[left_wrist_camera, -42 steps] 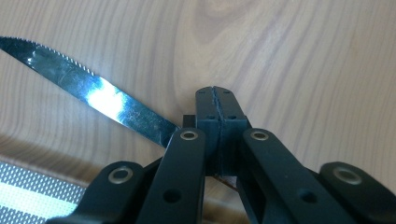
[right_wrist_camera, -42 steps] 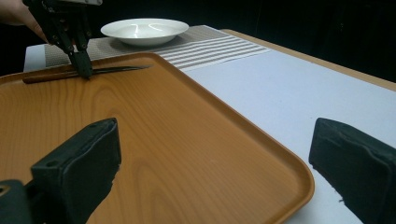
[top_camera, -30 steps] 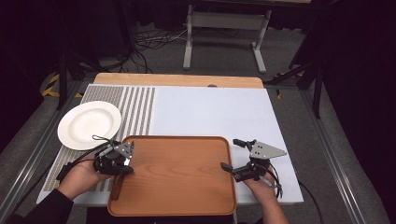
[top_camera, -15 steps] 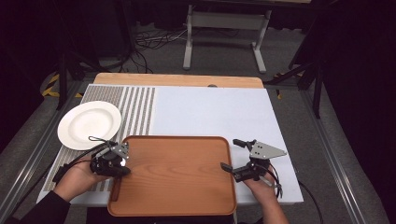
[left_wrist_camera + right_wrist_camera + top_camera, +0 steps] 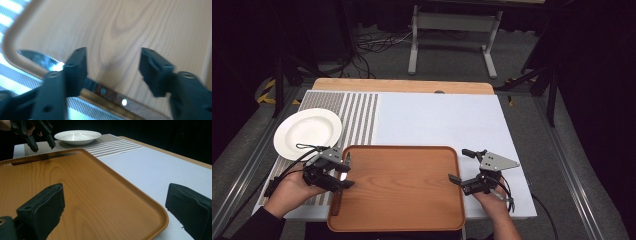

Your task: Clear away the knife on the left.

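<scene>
- The left gripper point(image 5: 343, 171) hangs over the left edge of the wooden tray point(image 5: 402, 190); its jaws have just been opening and now stand apart, gripping nothing.
- A knife point(image 5: 340, 187) lies along the tray's left rim, blade toward the white plate point(image 5: 307, 132), right below those jaws.
- The right gripper point(image 5: 460, 167) sits at the tray's right edge, jaws wide and empty.
- Tray and plate rest on the worktop point(image 5: 442, 120).
</scene>
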`<state>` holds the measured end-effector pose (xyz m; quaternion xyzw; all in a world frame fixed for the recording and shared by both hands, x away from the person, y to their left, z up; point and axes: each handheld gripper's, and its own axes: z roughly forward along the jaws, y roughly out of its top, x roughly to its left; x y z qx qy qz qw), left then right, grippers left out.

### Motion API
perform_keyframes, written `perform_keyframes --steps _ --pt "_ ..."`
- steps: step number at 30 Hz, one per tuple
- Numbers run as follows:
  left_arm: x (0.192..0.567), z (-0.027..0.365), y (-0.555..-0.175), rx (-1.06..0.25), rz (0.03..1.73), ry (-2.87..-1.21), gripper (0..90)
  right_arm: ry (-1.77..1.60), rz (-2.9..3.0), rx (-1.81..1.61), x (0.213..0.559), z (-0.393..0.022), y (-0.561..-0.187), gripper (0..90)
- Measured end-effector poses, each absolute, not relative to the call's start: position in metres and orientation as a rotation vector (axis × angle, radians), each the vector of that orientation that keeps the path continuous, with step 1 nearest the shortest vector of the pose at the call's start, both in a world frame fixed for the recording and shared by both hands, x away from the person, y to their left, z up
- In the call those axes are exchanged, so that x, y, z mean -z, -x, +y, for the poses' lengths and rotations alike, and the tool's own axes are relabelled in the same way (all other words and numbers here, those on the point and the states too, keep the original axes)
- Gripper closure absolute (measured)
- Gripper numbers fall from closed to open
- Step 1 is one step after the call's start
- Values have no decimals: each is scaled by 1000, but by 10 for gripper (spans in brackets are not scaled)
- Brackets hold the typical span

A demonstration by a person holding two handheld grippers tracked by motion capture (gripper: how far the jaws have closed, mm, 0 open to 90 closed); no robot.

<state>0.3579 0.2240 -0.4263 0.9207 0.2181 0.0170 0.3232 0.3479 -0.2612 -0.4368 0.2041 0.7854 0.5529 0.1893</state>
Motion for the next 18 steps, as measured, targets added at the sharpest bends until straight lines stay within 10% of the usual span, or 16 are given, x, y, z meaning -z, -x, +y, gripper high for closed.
perform_keyframes --steps 18 --pt "424 268 -341 -283 584 -2015 53 -580 2198 -1561 437 -262 -348 28"
